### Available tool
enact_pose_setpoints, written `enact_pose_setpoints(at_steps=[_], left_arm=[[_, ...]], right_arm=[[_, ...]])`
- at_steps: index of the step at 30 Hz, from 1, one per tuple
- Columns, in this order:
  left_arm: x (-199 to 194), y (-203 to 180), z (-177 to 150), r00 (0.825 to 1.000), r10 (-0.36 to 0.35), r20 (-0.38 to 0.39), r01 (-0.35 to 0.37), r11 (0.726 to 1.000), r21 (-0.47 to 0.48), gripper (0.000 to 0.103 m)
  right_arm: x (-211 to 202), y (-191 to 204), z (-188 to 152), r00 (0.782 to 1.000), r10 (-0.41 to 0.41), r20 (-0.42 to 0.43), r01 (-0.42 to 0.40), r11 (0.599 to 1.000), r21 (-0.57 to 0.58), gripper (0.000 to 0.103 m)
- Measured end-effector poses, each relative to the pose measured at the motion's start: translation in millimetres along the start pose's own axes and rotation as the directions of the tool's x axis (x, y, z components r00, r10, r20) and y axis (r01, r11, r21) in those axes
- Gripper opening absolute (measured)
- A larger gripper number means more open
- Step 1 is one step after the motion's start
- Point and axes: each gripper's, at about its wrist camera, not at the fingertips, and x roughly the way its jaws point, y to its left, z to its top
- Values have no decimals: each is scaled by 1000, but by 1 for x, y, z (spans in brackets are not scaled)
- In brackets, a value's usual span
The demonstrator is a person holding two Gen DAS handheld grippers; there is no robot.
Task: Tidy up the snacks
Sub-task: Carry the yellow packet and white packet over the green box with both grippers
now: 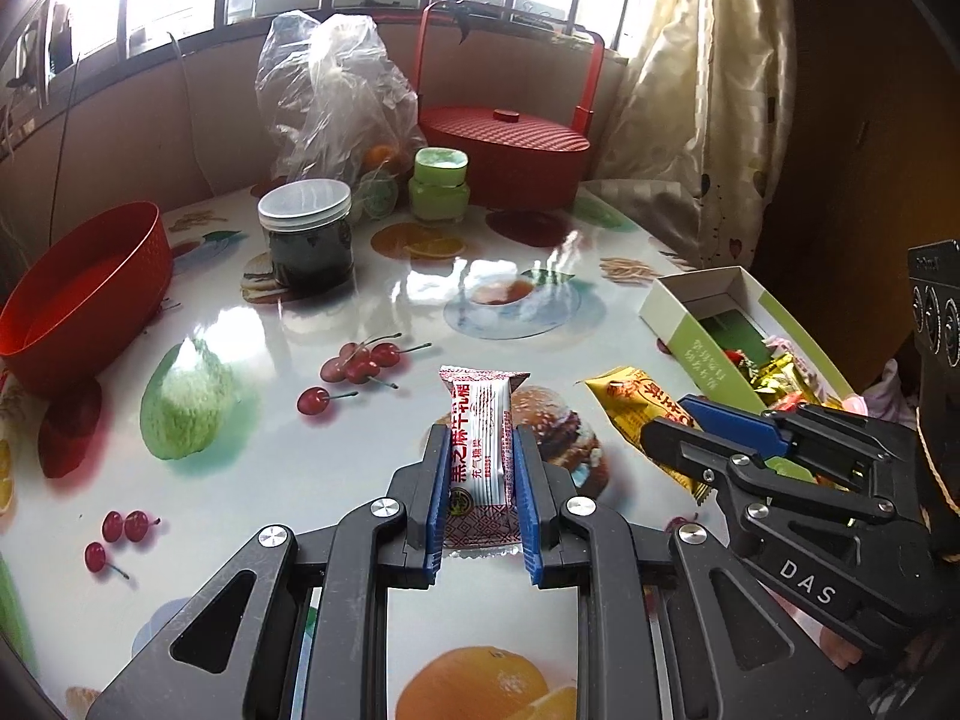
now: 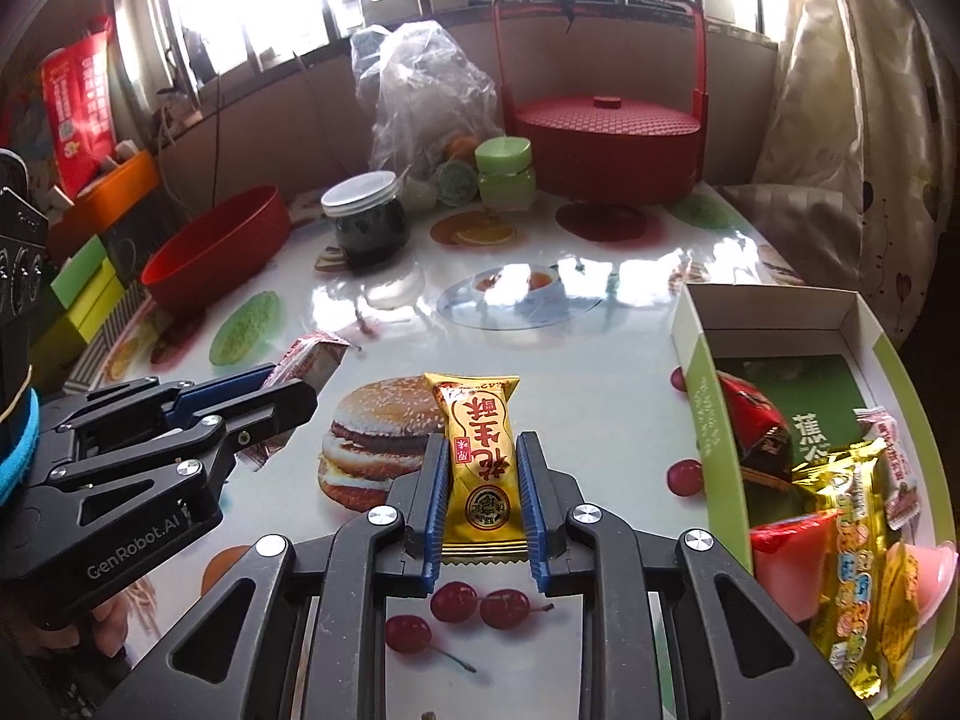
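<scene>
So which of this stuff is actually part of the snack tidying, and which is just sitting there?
Part of the job: white snack packet in the left gripper; yellow snack packet in the right gripper; snack box.

Just lying about: red bowl, dark jar, green jar, plastic bag, red lidded basket.

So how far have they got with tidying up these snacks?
Partway, it seems. Done: several wrapped sweets and a pink jelly cup already lie in the open cardboard box. In hand: the left tongs grip a white-and-red snack packet, and the right tongs grip a yellow snack packet. Left: both packets are outside the box and have yet to go in. No other loose snacks show on the table.
</scene>
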Motion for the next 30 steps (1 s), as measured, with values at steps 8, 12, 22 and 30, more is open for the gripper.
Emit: enact_pose_setpoints(at_steps=[8, 12, 22, 30], left_arm=[[-11, -11, 1, 1000, -8, 17, 8, 1000, 15, 21], [-17, -18, 1, 1000, -15, 26, 14, 1000, 22, 21], [-23, -41, 3, 999, -38, 35, 36, 998, 52, 21], [-22, -61, 5, 997, -66, 34, 64, 995, 71, 21]], right_arm=[[-17, -3, -4, 1000, -11, 21, 11, 1000, 0, 21], [-27, -7, -6, 999, -20, 35, 20, 1000, 12, 21], [-50, -24, -11, 997, -47, 68, 44, 998, 41, 21], [-66, -42, -18, 994, -77, 82, 71, 995, 66, 21]])
